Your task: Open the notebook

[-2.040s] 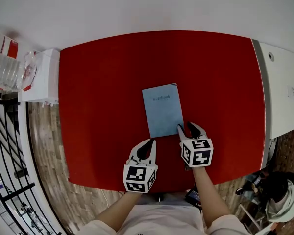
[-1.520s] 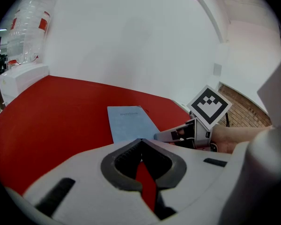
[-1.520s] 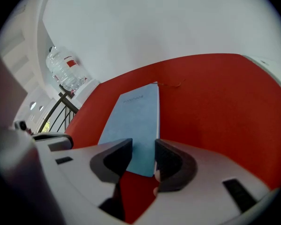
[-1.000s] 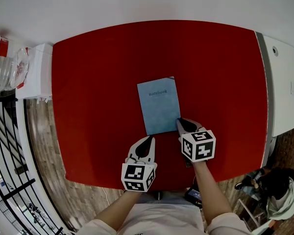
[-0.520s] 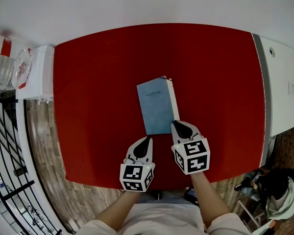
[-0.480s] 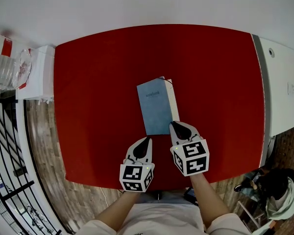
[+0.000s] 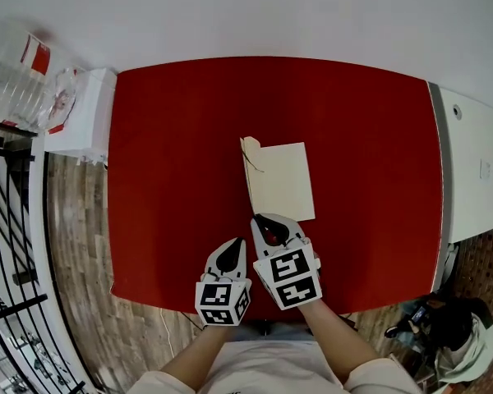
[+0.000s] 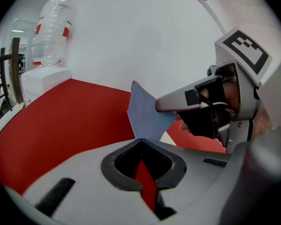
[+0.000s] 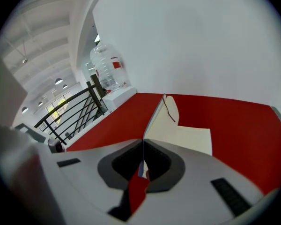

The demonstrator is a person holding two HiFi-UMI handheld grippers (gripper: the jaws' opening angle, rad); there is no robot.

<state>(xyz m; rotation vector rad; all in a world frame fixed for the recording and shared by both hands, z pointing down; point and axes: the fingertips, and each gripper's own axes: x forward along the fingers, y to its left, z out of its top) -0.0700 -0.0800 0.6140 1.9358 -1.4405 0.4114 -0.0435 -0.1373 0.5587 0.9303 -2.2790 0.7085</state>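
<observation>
The notebook (image 7: 281, 180) lies on the red table (image 7: 172, 154) with its cream first page showing. Its blue cover (image 7: 248, 183) stands upright along the left side, edge-on in the head view. My right gripper (image 7: 271, 223) is shut on the cover's near corner. In the right gripper view the cover (image 9: 152, 118) runs straight into the jaws of the gripper (image 9: 143, 142), beside the cream page (image 9: 189, 137) and a dark ribbon (image 9: 170, 112). My left gripper (image 7: 228, 253) is shut with nothing in it, just left of the right one. From the left gripper (image 8: 140, 140), the cover's blue face (image 8: 145, 115) shows.
A white cabinet (image 7: 80, 125) with a large water bottle (image 7: 12, 72) stands off the table's left end. A black railing (image 7: 8, 253) runs below it. A white counter (image 7: 476, 162) adjoins the table on the right. The table's front edge is just under both grippers.
The cover has swung from flat to upright, baring the cream page. My right gripper has risen and moved left with the cover, rolling as it went. The left gripper has shifted a little.
</observation>
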